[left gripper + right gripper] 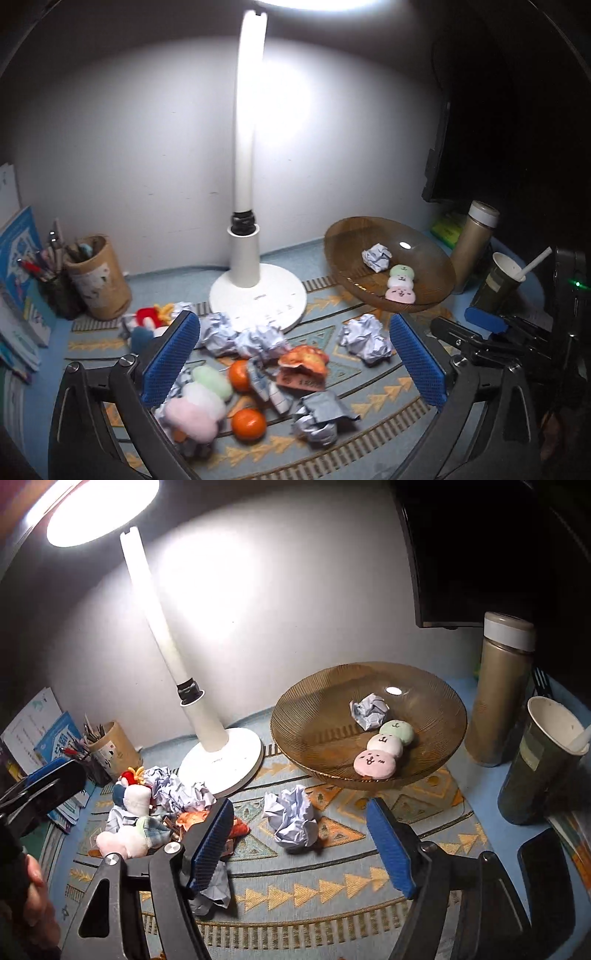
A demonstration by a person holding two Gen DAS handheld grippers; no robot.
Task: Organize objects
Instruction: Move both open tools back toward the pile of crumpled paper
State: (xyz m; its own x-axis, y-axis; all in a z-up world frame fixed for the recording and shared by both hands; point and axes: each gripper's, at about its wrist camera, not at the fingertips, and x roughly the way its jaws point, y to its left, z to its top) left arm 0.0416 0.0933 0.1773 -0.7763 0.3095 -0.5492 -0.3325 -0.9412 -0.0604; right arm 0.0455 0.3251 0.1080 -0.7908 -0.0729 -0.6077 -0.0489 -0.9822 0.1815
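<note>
two oranges [248,424], two dango plushes [400,283], one bowl [343,236], one lamp [243,258]

A white desk lamp [246,236] stood lit against a plain pale wall [129,147], throwing a bright patch on it. The patterned blue mat [332,886] covered the desk, and the right side lay in darkness.

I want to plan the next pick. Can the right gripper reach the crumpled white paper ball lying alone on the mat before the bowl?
Probably yes. The right gripper has open jaws, and the crumpled white paper ball lies just ahead between them, with nothing in between.
</note>
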